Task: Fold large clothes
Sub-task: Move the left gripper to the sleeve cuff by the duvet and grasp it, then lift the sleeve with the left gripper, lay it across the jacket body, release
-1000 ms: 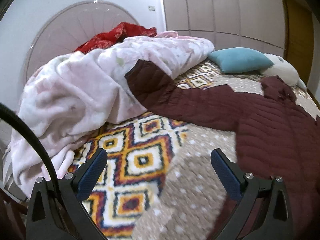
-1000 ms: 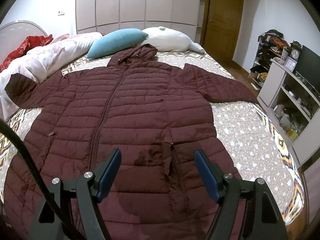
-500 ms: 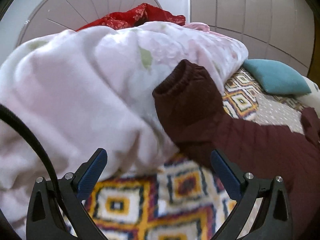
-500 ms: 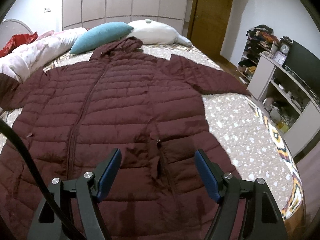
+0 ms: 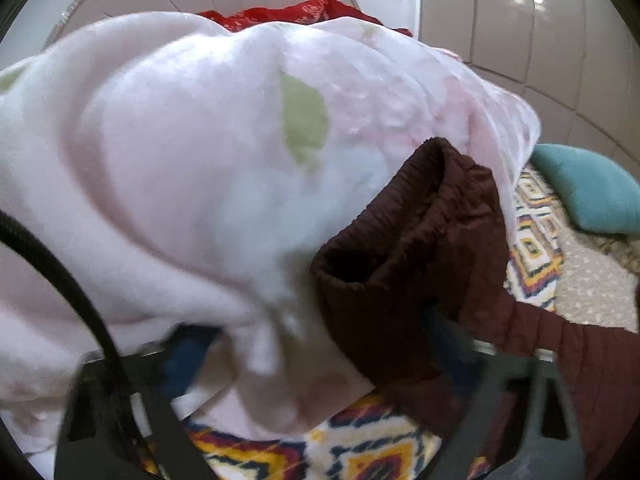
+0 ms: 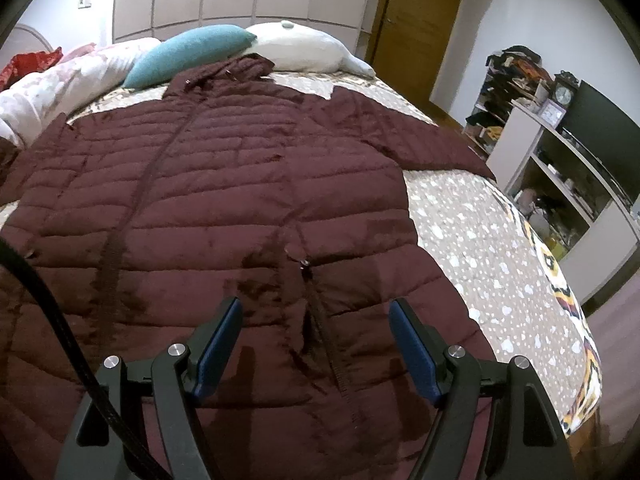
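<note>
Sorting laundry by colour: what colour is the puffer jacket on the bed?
Dark maroon: the puffer jacket shows best in the right wrist view, spread flat.

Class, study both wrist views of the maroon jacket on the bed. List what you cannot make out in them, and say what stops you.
- Left wrist view: the closing left claw is smeared by motion blur; whether its pads touch the sleeve cuff or the pink blanket is unclear.
- Right wrist view: the jacket hem is cut off by the bottom edge, behind the right claw.
- Right wrist view: the shelf items are too small.

No text, label or number is legible anywhere in either view.
</note>
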Tool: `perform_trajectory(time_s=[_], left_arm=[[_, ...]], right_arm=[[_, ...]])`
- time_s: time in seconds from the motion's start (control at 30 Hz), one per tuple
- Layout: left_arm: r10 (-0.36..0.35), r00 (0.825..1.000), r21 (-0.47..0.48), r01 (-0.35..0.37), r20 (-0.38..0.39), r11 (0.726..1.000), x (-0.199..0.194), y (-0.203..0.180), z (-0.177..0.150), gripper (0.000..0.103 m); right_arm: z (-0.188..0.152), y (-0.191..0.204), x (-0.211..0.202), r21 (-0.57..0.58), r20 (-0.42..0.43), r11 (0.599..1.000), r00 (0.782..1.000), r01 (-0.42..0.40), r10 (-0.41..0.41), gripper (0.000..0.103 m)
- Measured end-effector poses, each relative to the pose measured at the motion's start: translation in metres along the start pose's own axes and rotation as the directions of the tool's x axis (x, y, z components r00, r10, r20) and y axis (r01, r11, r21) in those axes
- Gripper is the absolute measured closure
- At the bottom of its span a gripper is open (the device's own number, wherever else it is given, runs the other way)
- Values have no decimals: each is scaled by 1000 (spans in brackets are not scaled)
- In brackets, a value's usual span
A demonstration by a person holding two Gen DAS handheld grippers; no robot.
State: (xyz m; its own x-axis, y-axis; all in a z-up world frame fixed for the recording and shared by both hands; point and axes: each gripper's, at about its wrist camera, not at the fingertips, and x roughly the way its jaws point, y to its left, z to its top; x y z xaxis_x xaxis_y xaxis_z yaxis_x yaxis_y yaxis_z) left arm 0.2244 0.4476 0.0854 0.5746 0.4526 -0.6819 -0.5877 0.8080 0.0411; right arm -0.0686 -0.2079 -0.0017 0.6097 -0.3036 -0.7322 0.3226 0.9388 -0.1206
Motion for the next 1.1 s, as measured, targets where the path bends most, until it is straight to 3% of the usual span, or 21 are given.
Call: perform_trajectory(time_s=[0.07,0.17,0.33,0.5,0.53,0.67,0.73,0.9,1.0,1.1], left_arm=[[42,999,35,-41,-18,999,-1,-1,-2,72],[-23,999,29,24,-32,999,-17,7,-3,87],[-113,993,-5,113,-34,994,-56,14,-5,90],[-143,990,77,141,16,987,-117,-15,-14,91],[-164,986,96,161,26,982,-133,-24,-17,98],[-285,958,174,275,35,946,-182,-62,-30,98],[-337,941,230,319,41,919,-206,-88,-39,98],[-492,870,345,469,-24,813,-258,-182,-80,98],[-577,814,398,552,-69,733,-291,-234,-113,98],[-655,740,424,648,-153,633,-318,-290,-147,98]], right_arm=[[-1,-1,5,4,-9,1000,1000,6,-6,24],[-2,-4,7,13,-13,1000,1000,8,-8,24],[-3,-8,3,31,1,999,1000,-17,17,24],[-5,-9,-5,36,21,998,998,-60,60,24],[-6,-8,-7,35,25,997,998,-66,66,24],[-9,-11,-11,45,35,994,994,-102,101,24],[-10,-15,-13,54,40,991,992,-122,120,24],[-13,-31,-19,85,55,986,989,-145,141,24],[-13,-47,-23,122,69,981,987,-154,146,24],[-13,-61,-24,152,76,976,986,-159,149,24]])
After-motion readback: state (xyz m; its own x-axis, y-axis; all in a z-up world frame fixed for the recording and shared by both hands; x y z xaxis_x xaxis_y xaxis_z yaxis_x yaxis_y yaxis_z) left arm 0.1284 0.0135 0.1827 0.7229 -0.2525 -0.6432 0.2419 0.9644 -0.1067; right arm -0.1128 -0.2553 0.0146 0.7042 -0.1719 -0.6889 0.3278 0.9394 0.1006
